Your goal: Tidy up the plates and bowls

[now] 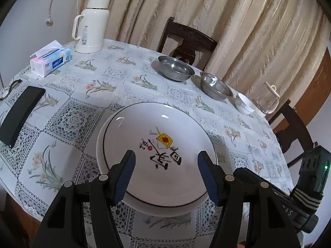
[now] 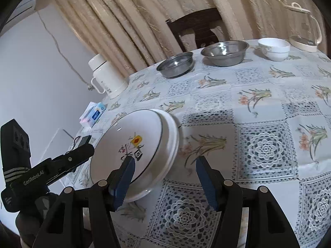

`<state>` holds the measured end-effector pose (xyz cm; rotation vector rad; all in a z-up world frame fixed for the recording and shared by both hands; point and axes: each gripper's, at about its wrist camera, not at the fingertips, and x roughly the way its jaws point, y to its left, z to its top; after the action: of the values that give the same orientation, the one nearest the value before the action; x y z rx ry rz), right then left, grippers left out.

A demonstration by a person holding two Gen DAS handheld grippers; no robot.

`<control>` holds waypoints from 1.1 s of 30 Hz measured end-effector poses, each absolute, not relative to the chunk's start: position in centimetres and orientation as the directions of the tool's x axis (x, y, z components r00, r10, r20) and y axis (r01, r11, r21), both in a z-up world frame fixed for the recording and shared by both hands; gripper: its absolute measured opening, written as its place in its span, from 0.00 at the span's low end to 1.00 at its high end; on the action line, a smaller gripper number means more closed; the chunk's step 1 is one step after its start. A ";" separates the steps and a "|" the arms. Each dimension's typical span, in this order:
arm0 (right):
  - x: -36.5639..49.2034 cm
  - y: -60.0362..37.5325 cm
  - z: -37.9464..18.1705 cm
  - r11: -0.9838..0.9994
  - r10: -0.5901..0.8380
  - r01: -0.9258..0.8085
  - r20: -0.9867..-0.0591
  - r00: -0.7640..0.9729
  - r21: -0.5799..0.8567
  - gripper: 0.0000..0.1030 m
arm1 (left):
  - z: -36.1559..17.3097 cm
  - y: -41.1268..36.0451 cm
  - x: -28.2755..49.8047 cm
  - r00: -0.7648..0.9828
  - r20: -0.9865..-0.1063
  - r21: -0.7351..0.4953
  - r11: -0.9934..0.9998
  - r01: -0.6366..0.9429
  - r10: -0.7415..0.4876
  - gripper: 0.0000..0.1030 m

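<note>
A white plate with a black rim and painted characters (image 1: 157, 144) lies on top of a second white plate, near the table's front edge. My left gripper (image 1: 166, 175) hangs open just above the near half of the top plate, touching nothing. In the right wrist view the same stack (image 2: 140, 144) sits at the left. My right gripper (image 2: 165, 169) is open, its left finger over the stack's near rim and its right finger over the tablecloth. Two steel bowls (image 1: 175, 67) (image 1: 216, 88) and stacked white bowls (image 1: 244, 103) line the far edge.
A cream thermos (image 1: 91, 24), a tissue box (image 1: 51, 61) and a black case (image 1: 20, 113) stand at the left. A glass kettle (image 1: 266, 99) sits beside the white bowls. Dark chairs (image 1: 186, 39) (image 1: 293, 128) stand behind the round table (image 1: 115, 76), with curtains beyond.
</note>
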<state>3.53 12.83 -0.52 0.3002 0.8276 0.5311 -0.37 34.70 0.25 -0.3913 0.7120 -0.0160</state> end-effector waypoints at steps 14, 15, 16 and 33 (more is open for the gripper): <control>4.8 10.9 0.2 0.850 0.520 -0.287 -0.619 0.589 0.441 0.63 | 3.1 31.8 1.5 0.789 -0.607 -0.229 0.971 -0.061 -0.093 0.62; 4.8 10.8 0.2 0.851 0.519 -0.286 -0.619 0.590 0.440 0.64 | 3.3 31.7 1.6 0.793 -0.603 -0.218 0.974 -0.061 -0.085 0.62; 4.9 10.7 0.2 0.851 0.518 -0.284 -0.619 0.590 0.441 0.64 | 3.5 31.6 1.6 0.797 -0.599 -0.205 0.977 -0.062 -0.075 0.62; 11.3 9.6 0.9 0.866 0.481 -0.214 -0.634 0.605 0.452 0.66 | 4.6 31.7 7.5 0.797 -0.605 -0.065 0.996 -0.053 0.003 0.62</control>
<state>11.31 9.62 0.91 0.3496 0.8294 0.4114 7.53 31.73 4.63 -0.0799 0.6488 0.0298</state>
